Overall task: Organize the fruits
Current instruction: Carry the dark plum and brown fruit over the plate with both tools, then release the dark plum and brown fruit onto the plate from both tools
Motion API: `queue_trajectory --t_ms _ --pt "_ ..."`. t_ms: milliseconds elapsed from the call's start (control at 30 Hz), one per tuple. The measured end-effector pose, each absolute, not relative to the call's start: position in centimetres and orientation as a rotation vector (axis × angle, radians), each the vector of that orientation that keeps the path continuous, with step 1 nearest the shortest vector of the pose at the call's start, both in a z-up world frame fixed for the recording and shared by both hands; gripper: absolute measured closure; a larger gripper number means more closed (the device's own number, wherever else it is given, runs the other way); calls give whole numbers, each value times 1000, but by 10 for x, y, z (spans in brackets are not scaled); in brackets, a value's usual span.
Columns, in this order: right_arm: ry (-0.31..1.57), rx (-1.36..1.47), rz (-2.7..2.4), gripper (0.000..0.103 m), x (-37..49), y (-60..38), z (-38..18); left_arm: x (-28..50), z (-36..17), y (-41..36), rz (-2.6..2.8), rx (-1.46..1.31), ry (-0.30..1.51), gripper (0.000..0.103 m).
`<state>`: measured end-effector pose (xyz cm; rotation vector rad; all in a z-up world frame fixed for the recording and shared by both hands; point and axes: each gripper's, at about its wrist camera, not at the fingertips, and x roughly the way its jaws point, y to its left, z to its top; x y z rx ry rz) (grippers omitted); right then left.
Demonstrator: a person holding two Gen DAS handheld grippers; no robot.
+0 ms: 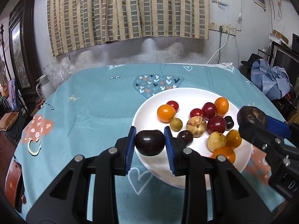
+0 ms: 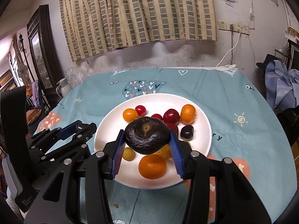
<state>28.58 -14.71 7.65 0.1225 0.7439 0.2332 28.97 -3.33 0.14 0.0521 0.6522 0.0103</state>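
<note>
Table under a teal patterned cloth (image 1: 89, 112), white fruit plate (image 2: 201, 128) resting directly on the cloth.

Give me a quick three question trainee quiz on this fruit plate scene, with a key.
1. True or false: the left tongs are empty.
2. What does the fruit rest on: A tray, B white plate, C basket?
3. What do the right tongs hold?

Key: 1 false, they grip a dark plum. 2 B. 3 a dark wrinkled fruit, held over the plate.
</note>
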Motion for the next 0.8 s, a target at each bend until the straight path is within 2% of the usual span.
queue_trajectory --t_ms 800 --pt "782 101 202 56 300 -147 66 303 -6 -44 -7 63 667 70"
